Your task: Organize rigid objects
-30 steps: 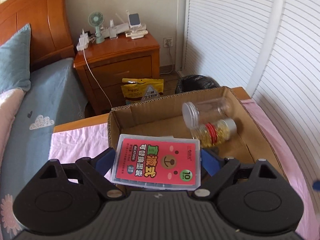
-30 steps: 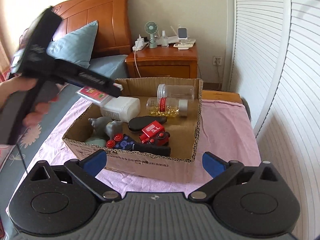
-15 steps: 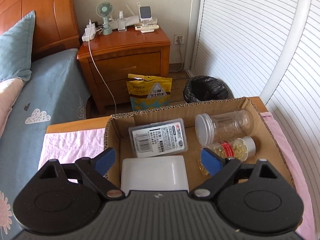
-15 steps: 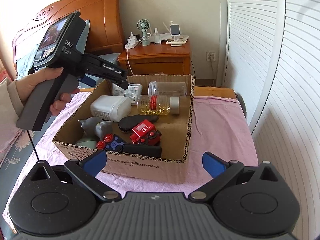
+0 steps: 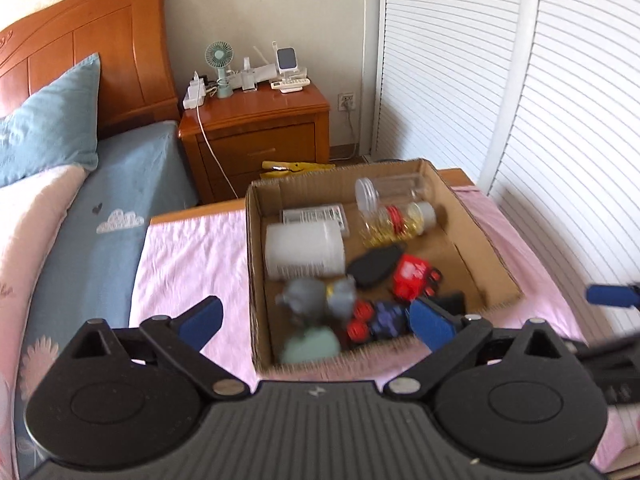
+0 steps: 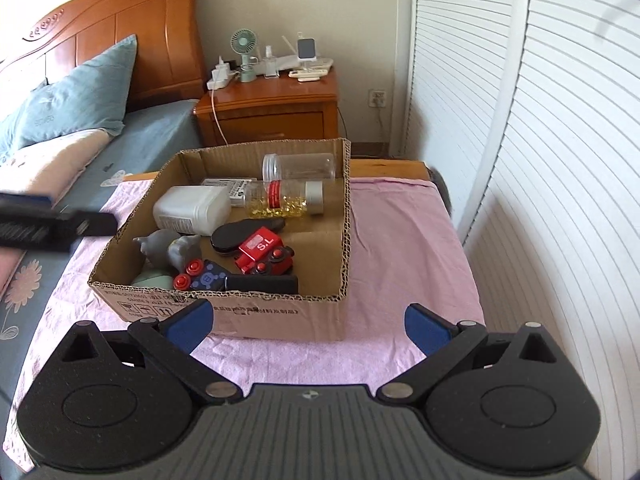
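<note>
A cardboard box [image 6: 280, 318] [image 5: 500, 280] stands on a pink cloth. In it lie a flat plastic card pack [image 5: 316, 216] [image 6: 224, 185], a white bottle [image 5: 304, 250] [image 6: 192, 210], a clear jar [image 6: 298, 166] [image 5: 394, 192], a capsule bottle [image 6: 286, 198] [image 5: 394, 220], a red toy train [image 6: 266, 252] [image 5: 412, 276], a black case [image 6: 244, 234], a blue-red game controller [image 6: 204, 278] and grey figures [image 6: 168, 246]. My left gripper [image 5: 316, 322] is open and empty above the box's near left wall. My right gripper [image 6: 310, 322] is open and empty in front of the box.
The pink cloth [image 6: 400, 248] covers a small table beside a bed [image 5: 80, 216]. A wooden nightstand [image 6: 272, 110] with a fan and chargers stands behind. White slatted doors [image 6: 540, 160] fill the right side. The left gripper's finger [image 6: 56, 222] reaches in at the left of the right wrist view.
My left gripper let go of the red card pack, which now lies face down at the back of the box. It then drew back and up. My right gripper barely moved.
</note>
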Available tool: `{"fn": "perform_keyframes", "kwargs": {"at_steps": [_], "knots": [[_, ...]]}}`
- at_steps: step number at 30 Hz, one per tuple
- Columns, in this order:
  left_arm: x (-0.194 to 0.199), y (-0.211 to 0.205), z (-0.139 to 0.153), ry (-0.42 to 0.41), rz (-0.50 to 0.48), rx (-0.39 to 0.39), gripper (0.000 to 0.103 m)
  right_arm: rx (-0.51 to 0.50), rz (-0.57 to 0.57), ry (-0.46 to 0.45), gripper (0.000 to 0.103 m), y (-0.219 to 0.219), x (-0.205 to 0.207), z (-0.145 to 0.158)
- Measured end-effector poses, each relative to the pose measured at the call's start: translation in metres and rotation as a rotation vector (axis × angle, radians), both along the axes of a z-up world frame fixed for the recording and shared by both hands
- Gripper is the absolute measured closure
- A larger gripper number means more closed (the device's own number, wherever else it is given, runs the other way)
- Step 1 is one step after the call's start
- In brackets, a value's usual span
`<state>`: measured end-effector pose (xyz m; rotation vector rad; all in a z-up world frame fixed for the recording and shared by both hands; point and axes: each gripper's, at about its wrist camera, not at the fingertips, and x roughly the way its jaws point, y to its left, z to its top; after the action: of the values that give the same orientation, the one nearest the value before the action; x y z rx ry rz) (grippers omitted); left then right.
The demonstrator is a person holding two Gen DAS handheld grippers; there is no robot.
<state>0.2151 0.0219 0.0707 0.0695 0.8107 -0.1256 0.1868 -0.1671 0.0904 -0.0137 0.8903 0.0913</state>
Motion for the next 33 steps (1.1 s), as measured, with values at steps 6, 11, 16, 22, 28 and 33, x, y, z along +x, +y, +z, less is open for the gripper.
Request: {"fn": "perform_keyframes", "kwargs": {"at_steps": [6,11,16,22,28,33], "knots": [[-0.042,-0.01,-0.006,-0.017,0.069,0.026,0.004,-0.004,-0.02,0.002,0.0,0.005,-0.017,0.005],[-0.059,-0.016,-0.013,-0.008,0.086,0.006,0.004,-0.023,-0.023,0.004,0.0,0.008,-0.028,0.006],[-0.067,-0.016,-0.018,-0.001,0.121,0.001,0.004,-0.041,-0.031,0.004,0.0,0.009,-0.034,0.006],[-0.068,-0.014,-0.017,-0.003,0.132,0.015,0.004,-0.04,-0.034,0.001,0.0,0.009,-0.036,0.008],[-0.068,-0.013,-0.016,-0.011,0.145,0.019,0.004,-0.045,-0.028,0.002,0.0,0.01,-0.036,0.008],[-0.068,-0.014,-0.016,-0.01,0.154,0.025,0.004,-0.049,-0.025,0.007,0.0,0.01,-0.037,0.007]]}}
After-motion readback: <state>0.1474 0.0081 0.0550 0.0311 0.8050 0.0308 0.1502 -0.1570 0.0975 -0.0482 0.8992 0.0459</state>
